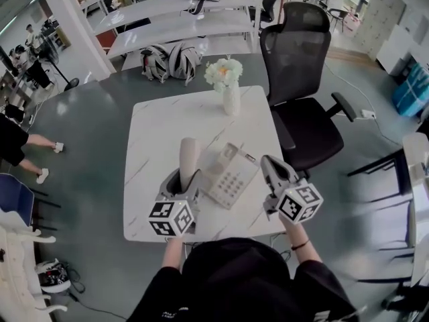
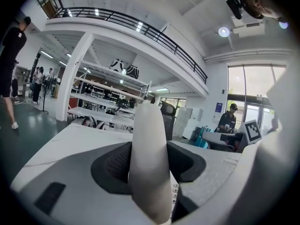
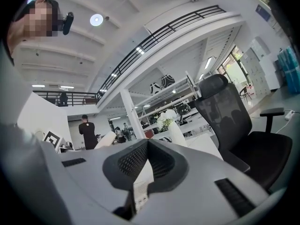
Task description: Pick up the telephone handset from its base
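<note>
Head view: a person at a white marble desk (image 1: 161, 133) holds the telephone handset (image 1: 189, 156) upright in the left claw (image 1: 190, 182). It stands clear of its base (image 1: 231, 176), which lies just beside it on the desk with the keypad facing up. The left gripper view shows both ribbed pads (image 2: 115, 165) pressed against the pale, rounded body of the handset. The jaws stand fairly wide around it, and most of its length pokes out beyond them. The right claw (image 1: 269, 166) hangs over the desk's near right corner, just to the right of the base. Its tips meet and there is nothing between them, with only a strip of keypad showing through the gap behind. By the look of it the handset is a light, rigid shell of smooth plastic. It is unlikely to dent or bend, but it is glossy and curved enough to twist or slide between the pads. The hold appears to sit toward the lower end, so the long free end could lever it round. The slimmer middle of the grip, between the two swollen ends, seems the steadier place to take hold. No cord can be made out (one may run unseen behind the claw), and a cord would tug back toward the base. A vase (image 1: 231, 98) of pale flowers stands at the far edge of the desk, with an office chair (image 1: 301, 66) beyond it to the right.
</note>
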`<state>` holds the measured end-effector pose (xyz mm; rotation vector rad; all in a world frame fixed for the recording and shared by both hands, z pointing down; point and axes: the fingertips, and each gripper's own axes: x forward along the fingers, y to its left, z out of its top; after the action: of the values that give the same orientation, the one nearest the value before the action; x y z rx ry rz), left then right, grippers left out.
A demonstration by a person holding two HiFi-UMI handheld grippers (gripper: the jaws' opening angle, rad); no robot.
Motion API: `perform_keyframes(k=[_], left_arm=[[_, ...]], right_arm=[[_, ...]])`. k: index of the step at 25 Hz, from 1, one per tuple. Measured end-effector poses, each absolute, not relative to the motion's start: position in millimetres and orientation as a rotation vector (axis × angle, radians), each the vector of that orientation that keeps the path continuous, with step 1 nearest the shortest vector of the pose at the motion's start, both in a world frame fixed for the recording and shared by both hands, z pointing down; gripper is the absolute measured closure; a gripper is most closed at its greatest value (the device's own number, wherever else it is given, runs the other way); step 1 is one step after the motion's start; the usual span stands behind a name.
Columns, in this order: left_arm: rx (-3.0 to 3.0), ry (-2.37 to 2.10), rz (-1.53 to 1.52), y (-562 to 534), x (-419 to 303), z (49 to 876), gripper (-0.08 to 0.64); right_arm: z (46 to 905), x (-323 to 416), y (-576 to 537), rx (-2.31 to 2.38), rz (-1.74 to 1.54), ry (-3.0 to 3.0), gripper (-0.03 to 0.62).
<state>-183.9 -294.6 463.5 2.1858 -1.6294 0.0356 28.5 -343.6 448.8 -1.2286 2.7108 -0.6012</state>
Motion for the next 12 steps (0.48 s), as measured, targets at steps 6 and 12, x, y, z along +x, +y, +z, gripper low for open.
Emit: perform_keyframes(k=[6, 12], left_arm=[[2.177, -1.691, -0.016, -288, -195, 445, 0.351], [2.168, -1.78, -0.056, -281, -210, 425, 0.351]], right_arm=[[433, 27, -351, -1.194, -0.558, 2.708, 0.601], [413, 28, -356, -1.17, -0.488, 2.7, 0.601]])
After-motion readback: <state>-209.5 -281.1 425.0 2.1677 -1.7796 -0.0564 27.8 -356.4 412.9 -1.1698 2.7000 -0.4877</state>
